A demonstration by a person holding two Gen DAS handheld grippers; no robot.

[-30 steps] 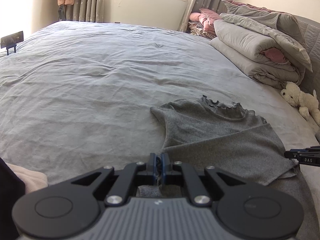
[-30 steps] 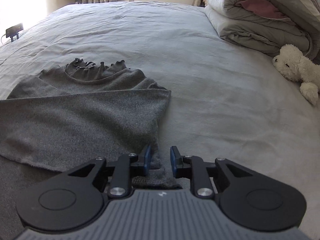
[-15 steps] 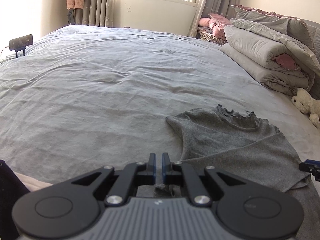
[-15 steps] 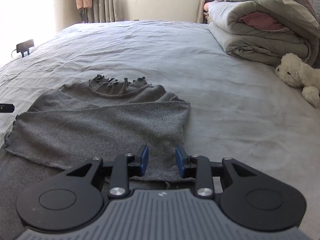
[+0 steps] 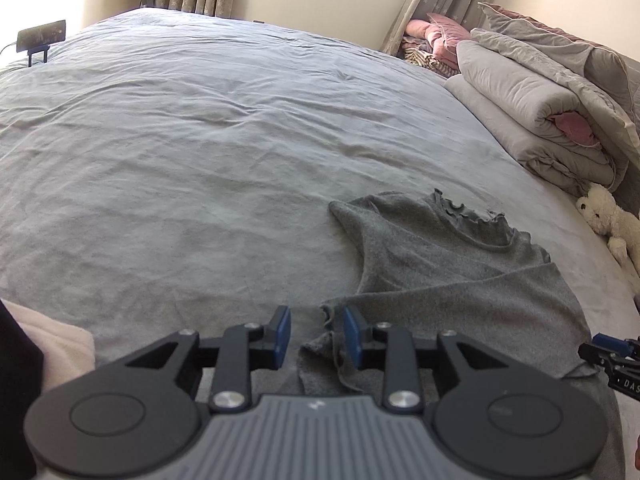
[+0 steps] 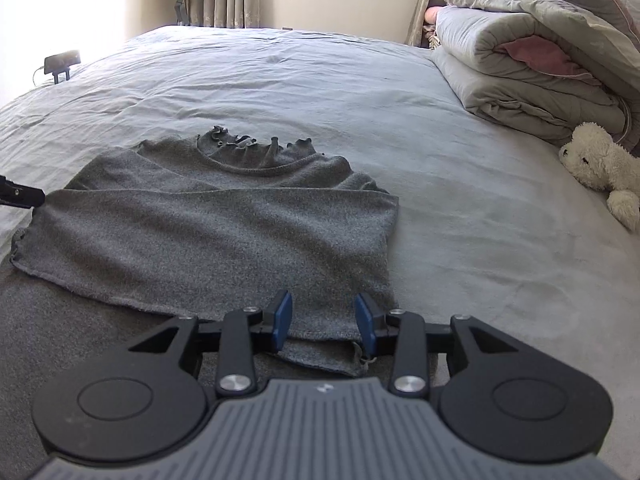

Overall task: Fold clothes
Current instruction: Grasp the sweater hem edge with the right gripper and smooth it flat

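Nearest, the left gripper and right gripper are both opening, pads off the cloth, releasing the folded edge between them so it settles. The grey ruffle-collared top lies half-folded on the bed; beyond, a rolled duvet.

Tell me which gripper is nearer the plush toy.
Right. The right gripper sits at the grey top's edge facing the plush toy; the left gripper is at the far edge. Both jaws are opening.
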